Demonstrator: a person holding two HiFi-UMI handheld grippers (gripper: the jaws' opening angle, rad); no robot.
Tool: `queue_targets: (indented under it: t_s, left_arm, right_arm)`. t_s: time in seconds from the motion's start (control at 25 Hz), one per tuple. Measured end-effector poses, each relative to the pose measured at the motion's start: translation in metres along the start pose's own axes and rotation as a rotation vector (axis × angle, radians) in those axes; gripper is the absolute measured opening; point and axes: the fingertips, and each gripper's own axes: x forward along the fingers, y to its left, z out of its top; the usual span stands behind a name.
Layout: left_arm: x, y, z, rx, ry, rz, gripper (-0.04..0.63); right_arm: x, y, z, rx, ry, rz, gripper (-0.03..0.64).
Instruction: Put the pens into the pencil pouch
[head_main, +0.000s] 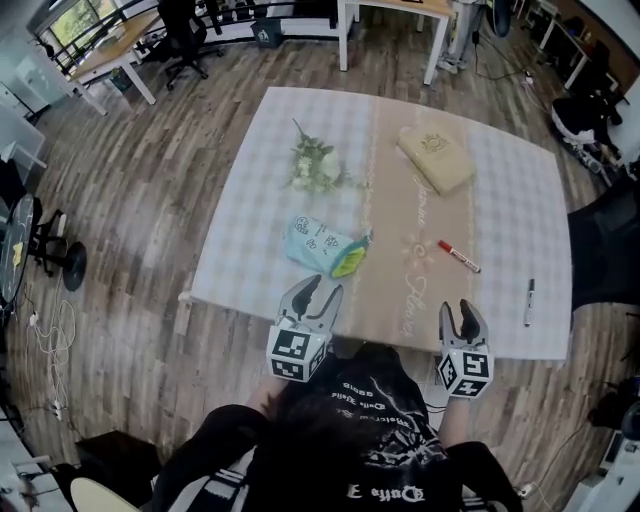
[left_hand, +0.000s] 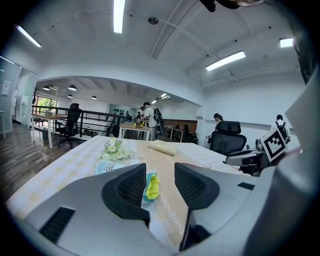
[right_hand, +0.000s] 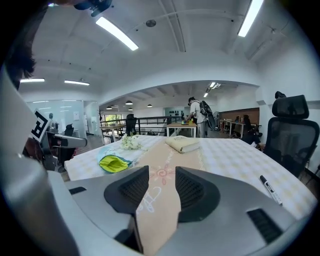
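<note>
"Checked cloth over the table (head_main: 260, 200), a tan runner down its middle, open-plan office behind. I've got both grippers at the near edge, and neither pen is picked up yet."

"Where are the pens?"

"The red pen (head_main: 458, 256) lies just off the runner's right side. The black pen (head_main: 529, 301) is further right, near the cloth's edge. The pencil pouch (head_main: 320, 245) lies left of the runner, with its yellow-lined mouth facing it. Flowers (head_main: 315, 165) and a tan case (head_main: 436, 158) sit at the far end, well apart from all that."

"And your fingers?"

"My left gripper (head_main: 322, 290) has its fingers spread with nothing between the pads. I can see the pouch through the gap, but it lies beyond them, untouched. My right gripper (head_main: 460, 312) is parted too, with only bare runner showing between."

"How would you do it well?"

"I reckon the right takes the red pen across the barrel near its middle, jaws square to it, so it doesn't roll or swing. The left should lift the pouch's upper lip, since soft fabric will likely sag shut. Then I'd feed the pen in tip first."
</note>
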Motion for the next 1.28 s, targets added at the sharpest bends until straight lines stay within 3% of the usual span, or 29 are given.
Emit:
queue_targets:
  t_s: [0.36, 0.64, 1.28]
  left_arm:
    - [0.028, -0.012, 0.01, -0.011, 0.003, 0.107, 0.19]
    - [0.041, -0.019, 0.008, -0.02, 0.025, 0.187, 0.19]
    - [0.049, -0.032, -0.001, -0.048, 0.069, 0.34, 0.19]
  right_arm:
    - [0.045, -0.074, 0.004, -0.112, 0.101, 0.125, 0.207]
    - [0.082, -0.12, -0.013, -0.176, 0.193, 0.169, 0.213]
    - [0.136, -0.144, -0.061, -0.299, 0.379, 0.38, 0.216]
